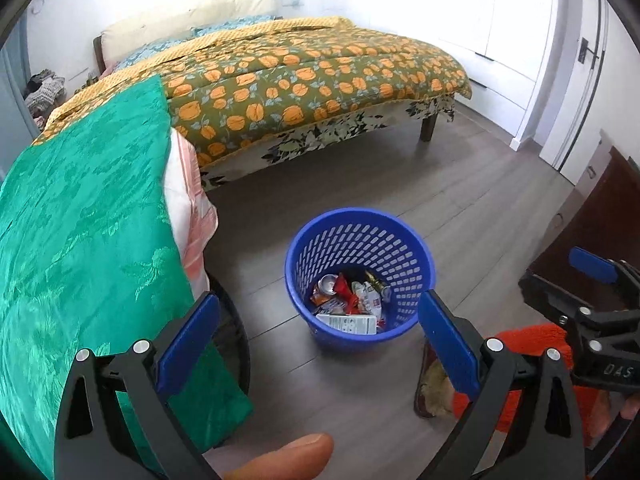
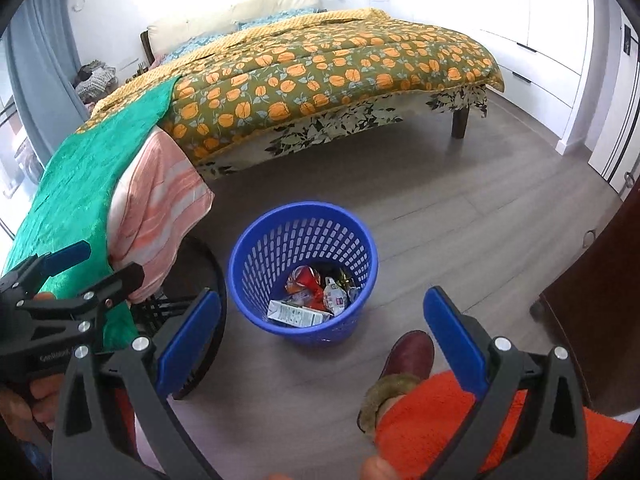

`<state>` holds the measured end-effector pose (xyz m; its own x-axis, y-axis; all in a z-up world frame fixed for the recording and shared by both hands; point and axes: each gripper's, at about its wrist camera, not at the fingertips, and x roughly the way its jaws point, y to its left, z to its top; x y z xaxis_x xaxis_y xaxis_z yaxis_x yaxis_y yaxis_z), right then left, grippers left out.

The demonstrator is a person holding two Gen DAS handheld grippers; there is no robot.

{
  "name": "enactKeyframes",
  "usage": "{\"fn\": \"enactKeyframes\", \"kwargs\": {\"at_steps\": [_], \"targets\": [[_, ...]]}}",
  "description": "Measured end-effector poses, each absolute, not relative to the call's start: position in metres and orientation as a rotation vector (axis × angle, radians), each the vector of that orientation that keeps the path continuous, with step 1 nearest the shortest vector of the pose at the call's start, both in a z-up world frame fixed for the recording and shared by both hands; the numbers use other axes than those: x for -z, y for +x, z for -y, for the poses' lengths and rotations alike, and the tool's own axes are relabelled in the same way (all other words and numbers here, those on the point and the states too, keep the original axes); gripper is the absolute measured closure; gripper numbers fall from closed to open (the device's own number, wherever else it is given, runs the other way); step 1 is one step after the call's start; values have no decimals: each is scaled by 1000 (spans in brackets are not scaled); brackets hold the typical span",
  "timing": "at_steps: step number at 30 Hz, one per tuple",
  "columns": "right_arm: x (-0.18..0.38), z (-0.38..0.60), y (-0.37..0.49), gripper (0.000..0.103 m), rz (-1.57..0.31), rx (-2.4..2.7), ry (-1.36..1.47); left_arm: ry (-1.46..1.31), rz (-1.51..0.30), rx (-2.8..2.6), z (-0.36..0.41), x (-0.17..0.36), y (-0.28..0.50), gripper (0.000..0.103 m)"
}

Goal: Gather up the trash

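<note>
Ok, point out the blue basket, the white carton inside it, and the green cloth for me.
blue basket (image 1: 412,240), left wrist view, on the far inner wall below the rim.
white carton (image 2: 298,315), right wrist view, on its printed side panel.
green cloth (image 1: 80,216), left wrist view, on the middle of its patterned top.

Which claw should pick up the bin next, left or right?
Roughly even, slight edge to the left claw: the blue basket sits centred between its open jaws. In the right claw view the basket sits toward the left finger. Both claws are open and empty, with trash already inside.
</note>
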<state>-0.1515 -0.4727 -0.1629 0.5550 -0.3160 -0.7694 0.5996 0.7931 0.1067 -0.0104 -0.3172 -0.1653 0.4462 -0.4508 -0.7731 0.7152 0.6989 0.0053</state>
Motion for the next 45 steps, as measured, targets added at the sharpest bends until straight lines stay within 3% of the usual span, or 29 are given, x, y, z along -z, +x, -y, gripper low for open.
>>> {"fn": "enactKeyframes", "kwargs": {"at_steps": [45], "targets": [[190,462,-138,5,-985,497,369,415,-936,704,332,196,-1,5]]}}
